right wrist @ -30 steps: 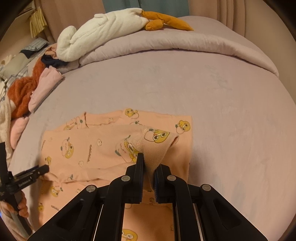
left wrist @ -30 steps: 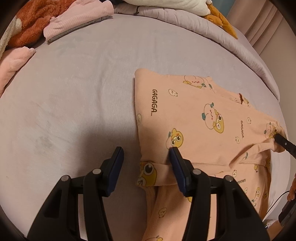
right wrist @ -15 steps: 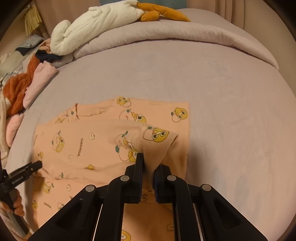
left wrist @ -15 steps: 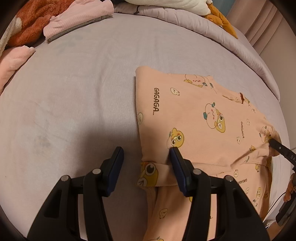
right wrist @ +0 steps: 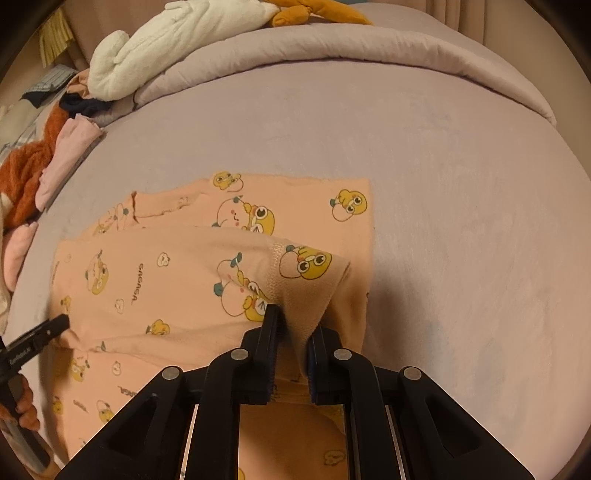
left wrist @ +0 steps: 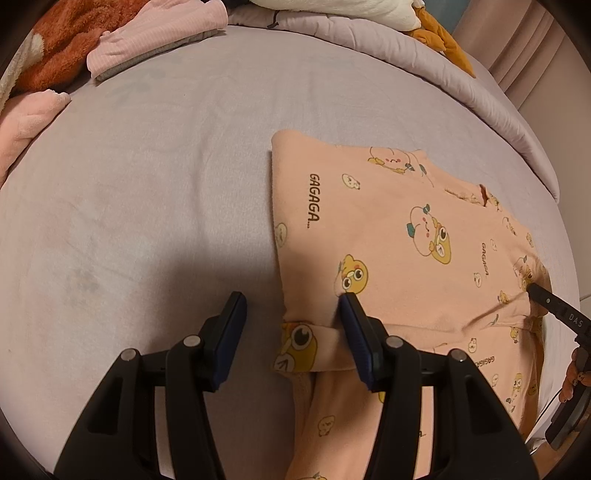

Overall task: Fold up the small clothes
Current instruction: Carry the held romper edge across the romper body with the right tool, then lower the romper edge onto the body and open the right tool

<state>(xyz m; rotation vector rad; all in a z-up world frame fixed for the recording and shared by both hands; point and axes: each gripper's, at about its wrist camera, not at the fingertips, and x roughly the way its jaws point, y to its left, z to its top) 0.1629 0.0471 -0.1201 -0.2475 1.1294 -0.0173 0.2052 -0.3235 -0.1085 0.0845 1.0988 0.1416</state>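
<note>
A peach child's garment printed with cartoon ducks and "GAGAGA" lies on the lilac bed; it also shows in the right wrist view. My left gripper is open, its right finger resting on the garment's near fold and sleeve cuff, its left finger over the bare sheet. My right gripper is shut on the ribbed sleeve cuff and holds it a little above the garment. The right gripper's tip shows in the left wrist view, and the left gripper's tip in the right wrist view.
A rolled lilac duvet runs along the far side with a white and orange plush on it. Pink clothes and a rust fleece are piled at the far left. The sheet lies left of the garment.
My right gripper has carried the held cuff a little across the garment. The left gripper has stayed open in the same place.
</note>
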